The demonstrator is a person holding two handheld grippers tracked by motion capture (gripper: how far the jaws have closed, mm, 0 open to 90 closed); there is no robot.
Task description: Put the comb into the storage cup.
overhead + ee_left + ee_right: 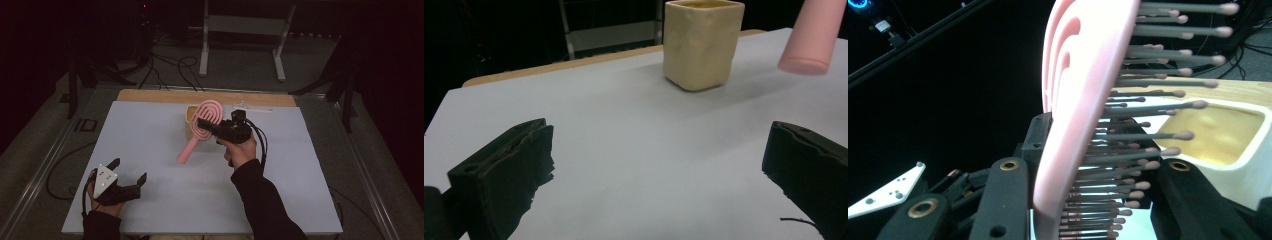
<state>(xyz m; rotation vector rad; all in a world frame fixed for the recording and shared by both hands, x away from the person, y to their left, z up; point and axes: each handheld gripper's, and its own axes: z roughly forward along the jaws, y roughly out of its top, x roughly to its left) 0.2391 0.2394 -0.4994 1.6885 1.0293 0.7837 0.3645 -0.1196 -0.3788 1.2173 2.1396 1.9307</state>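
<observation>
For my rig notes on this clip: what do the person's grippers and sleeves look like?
Both are black two-jaw tools. The left gripper carries a grey three-cornered plate with small dark dots. The right gripper trails a black looped cable. In the gripper views, the jaws are blocky, with round holes, some brass-ringed. Both sleeves are dark and long.

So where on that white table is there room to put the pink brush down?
The wide white stretch between the left gripper and the cup is bare, as is the table's right side. The far middle is crowded: cup, hairbrush, right gripper.
</observation>
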